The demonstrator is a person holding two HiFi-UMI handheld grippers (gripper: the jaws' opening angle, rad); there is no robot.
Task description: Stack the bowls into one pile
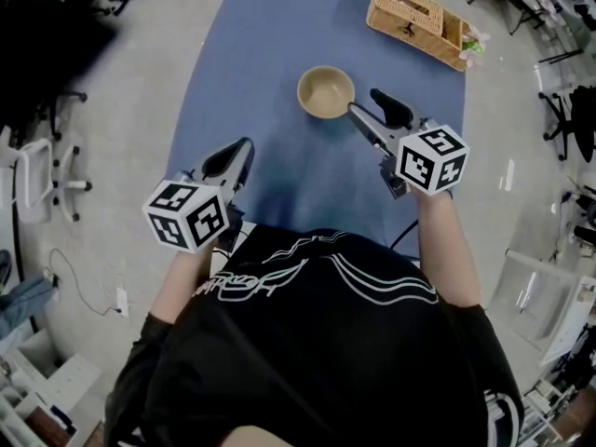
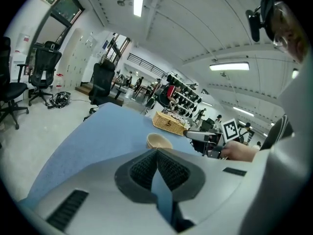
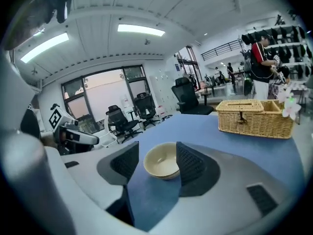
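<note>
Seemingly rigid, light and slick, the nested round beige bowls (image 1: 326,91) sit just ahead of the wide-open right gripper (image 3: 157,154); pinch the rim. The left gripper (image 2: 157,152) is closed and empty.

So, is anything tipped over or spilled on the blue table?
No, nothing stands out. The bowls sit upright and nested on the table, nothing is spilled, and the basket stands closed at the far corner.

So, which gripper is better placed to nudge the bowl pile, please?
Right: the right gripper is beside the bowl pile, jaws open toward it; the left gripper is shut and farther back.
</note>
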